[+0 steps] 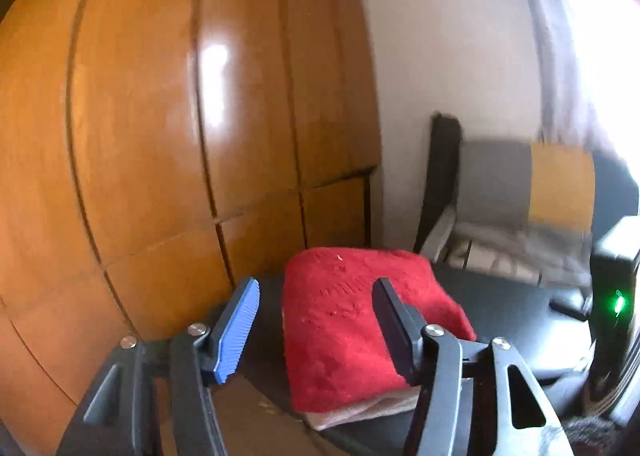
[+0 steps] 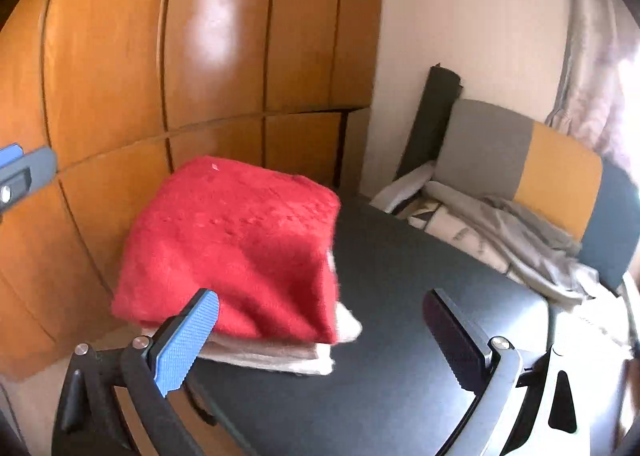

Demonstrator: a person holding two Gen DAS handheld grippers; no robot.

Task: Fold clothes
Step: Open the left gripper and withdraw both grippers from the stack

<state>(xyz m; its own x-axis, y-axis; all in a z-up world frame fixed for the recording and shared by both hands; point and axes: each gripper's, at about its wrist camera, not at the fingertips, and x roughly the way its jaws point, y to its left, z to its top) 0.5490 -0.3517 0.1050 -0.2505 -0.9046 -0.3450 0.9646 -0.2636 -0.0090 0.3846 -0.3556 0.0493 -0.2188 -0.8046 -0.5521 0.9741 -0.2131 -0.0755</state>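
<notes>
Already a folded fuzzy red garment [image 2: 232, 252] tops a beige folded one [image 2: 280, 356], both grippers [image 1: 316, 324] [image 2: 320, 340] wide and empty, while rumpled grey clothes [image 2: 500, 232] lie on the chair.

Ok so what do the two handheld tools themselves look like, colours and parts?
Both match: the left tool and right tool each have black angular linkage arms with silver pivot bolts. Each carries one ribbed blue pad and one black ribbed pad. No cables or sleeves are visible.
</notes>
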